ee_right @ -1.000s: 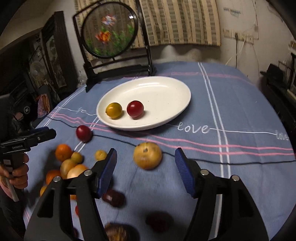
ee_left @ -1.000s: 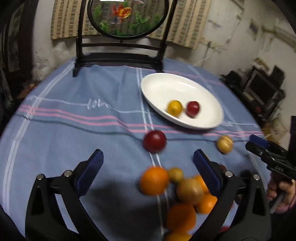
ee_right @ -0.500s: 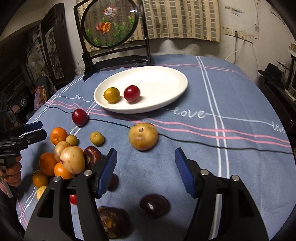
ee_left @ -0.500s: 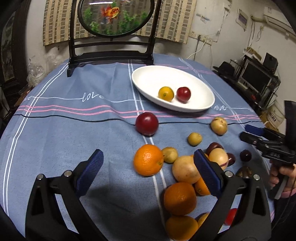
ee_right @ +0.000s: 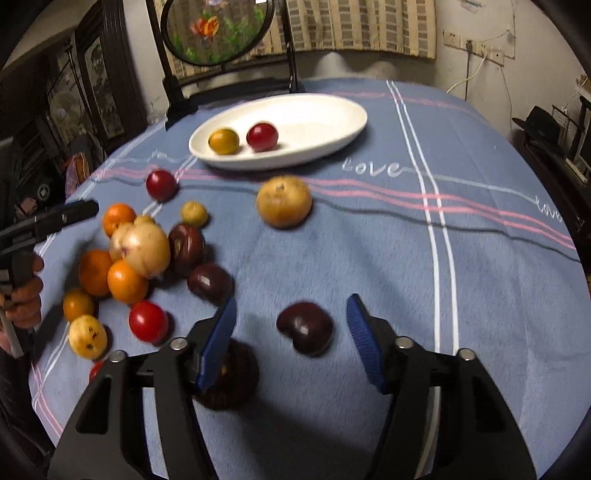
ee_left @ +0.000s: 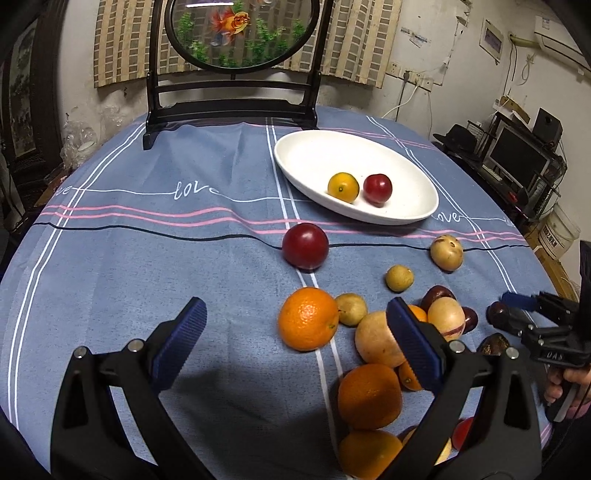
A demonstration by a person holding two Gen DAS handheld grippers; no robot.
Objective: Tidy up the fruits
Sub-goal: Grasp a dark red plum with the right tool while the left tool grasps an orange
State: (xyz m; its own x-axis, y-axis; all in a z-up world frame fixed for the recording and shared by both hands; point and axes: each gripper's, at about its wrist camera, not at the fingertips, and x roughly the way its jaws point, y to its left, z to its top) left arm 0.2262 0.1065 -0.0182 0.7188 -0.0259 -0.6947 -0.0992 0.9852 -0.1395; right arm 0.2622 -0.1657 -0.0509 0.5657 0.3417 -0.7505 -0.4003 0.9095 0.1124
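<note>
closing around the dark plum (ee_right: 305, 328), the right gripper (ee_right: 291, 341) has jaws half-wide, not yet touching; an off-centre pinch could squirt it toward the brown fruit (ee_right: 229, 380).

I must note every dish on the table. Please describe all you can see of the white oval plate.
The white oval plate is shallow, with a smooth, slightly glossy surface that looks like ceramic or melamine, and a low raised rim. It lies flat on the blue striped tablecloth, on the far part of the table, in front of the black frame with the round goldfish picture. Inside it rest two small round fruits side by side: a yellow-orange fruit and a red fruit. Neither gripper touches it.
</note>
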